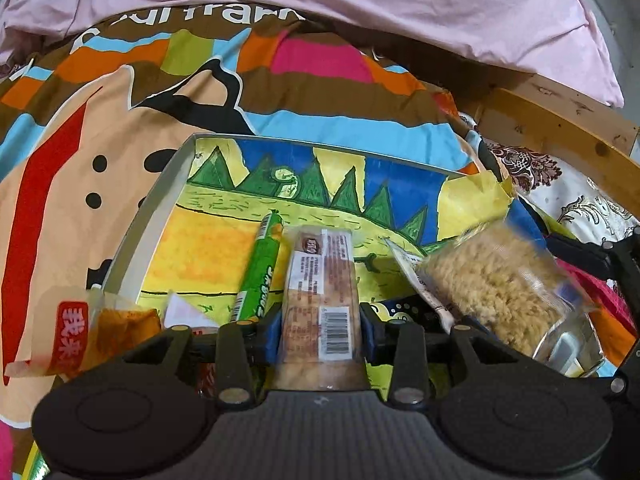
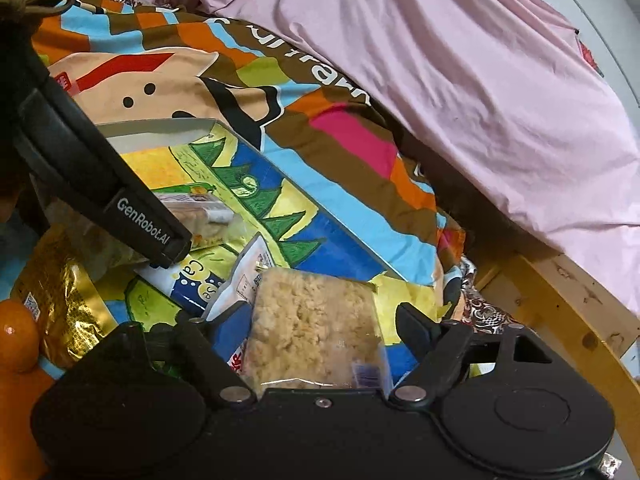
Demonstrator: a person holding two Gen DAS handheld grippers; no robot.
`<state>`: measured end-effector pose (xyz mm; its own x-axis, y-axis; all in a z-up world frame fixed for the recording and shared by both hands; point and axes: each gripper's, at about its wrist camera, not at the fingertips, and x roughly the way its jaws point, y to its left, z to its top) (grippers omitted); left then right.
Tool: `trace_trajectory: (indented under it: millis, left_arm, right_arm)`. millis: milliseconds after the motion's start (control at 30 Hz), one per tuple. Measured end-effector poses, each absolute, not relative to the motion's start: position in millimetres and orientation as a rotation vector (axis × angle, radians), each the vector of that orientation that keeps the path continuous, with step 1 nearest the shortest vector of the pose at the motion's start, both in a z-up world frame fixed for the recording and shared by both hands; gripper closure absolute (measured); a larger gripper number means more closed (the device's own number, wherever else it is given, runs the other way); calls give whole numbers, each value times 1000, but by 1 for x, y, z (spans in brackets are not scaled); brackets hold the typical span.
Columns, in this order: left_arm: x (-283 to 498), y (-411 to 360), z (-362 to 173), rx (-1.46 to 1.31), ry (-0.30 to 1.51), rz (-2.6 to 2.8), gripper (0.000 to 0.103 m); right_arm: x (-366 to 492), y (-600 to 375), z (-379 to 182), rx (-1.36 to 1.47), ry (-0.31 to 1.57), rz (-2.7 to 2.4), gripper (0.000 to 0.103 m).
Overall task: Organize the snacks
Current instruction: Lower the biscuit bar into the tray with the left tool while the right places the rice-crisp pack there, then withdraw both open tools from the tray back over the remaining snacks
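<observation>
My left gripper (image 1: 322,326) is shut on a clear-wrapped biscuit bar (image 1: 320,276) with a barcode, held over the shallow box (image 1: 160,196) lined with a drawing. A green sausage stick (image 1: 260,272) lies in the box just left of the bar. My right gripper (image 2: 316,320) holds a clear pack of dry noodle cake (image 2: 316,324) between its jaws over the box's right part; the pack also shows in the left wrist view (image 1: 496,284). The left gripper's body (image 2: 120,196) crosses the right wrist view, with the biscuit bar (image 2: 200,212) beyond it.
The box sits on a colourful patterned sheet (image 1: 120,92) on a bed, with a pink quilt (image 1: 360,0) behind. An orange snack bag (image 1: 100,332) lies left of the box. A gold bag (image 2: 60,304) and an orange (image 2: 16,336) sit at left. A wooden bed rail (image 2: 560,312) runs along the right.
</observation>
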<state>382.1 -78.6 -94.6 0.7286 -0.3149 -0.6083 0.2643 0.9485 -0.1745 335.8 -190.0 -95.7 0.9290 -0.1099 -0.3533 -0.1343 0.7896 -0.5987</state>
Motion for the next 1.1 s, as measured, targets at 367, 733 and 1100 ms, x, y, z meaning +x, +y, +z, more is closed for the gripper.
trace_trajectory:
  millis: [367, 733, 1100]
  left_arm:
    - [374, -79, -82, -74, 630, -305, 35]
    - [347, -70, -46, -81, 550, -239, 0]
    - [298, -55, -13, -82, 530, -139, 1]
  right_arm:
    - [316, -208, -73, -594, 308, -61, 8]
    - [275, -230, -30, -434, 207, -124, 1]
    - [217, -236, 2, -308, 152, -108, 1]
